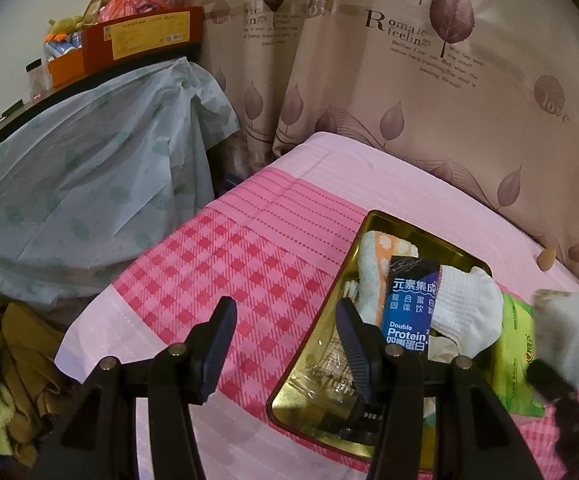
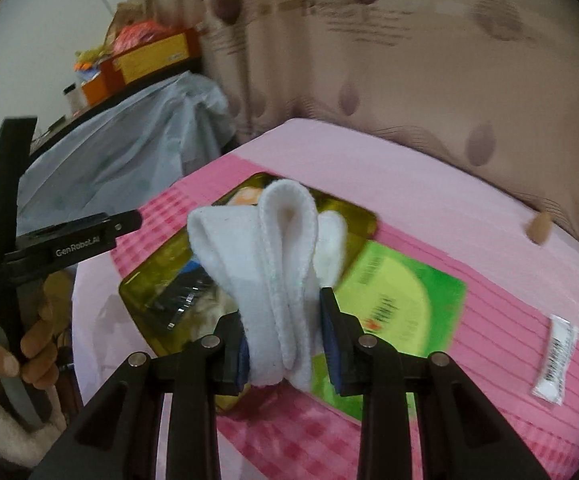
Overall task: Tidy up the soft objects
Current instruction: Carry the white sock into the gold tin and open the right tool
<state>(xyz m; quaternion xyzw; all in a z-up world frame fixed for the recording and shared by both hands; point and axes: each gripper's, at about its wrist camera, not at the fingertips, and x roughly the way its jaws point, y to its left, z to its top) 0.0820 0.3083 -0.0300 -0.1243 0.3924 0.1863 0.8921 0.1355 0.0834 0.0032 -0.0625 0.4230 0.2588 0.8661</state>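
My right gripper is shut on a folded white cloth, held above a gold tray on the pink bed. In the left wrist view that tray holds an orange-and-white towel, a blue protein packet and a white sock. My left gripper is open and holds nothing; its right finger hangs over the tray's left rim. The right gripper shows blurred at the right edge with the white cloth.
A green packet lies right of the tray and a small white sachet farther right. A leaf-print curtain hangs behind the bed. A covered heap and a cluttered shelf stand left. A hand holds the left gripper.
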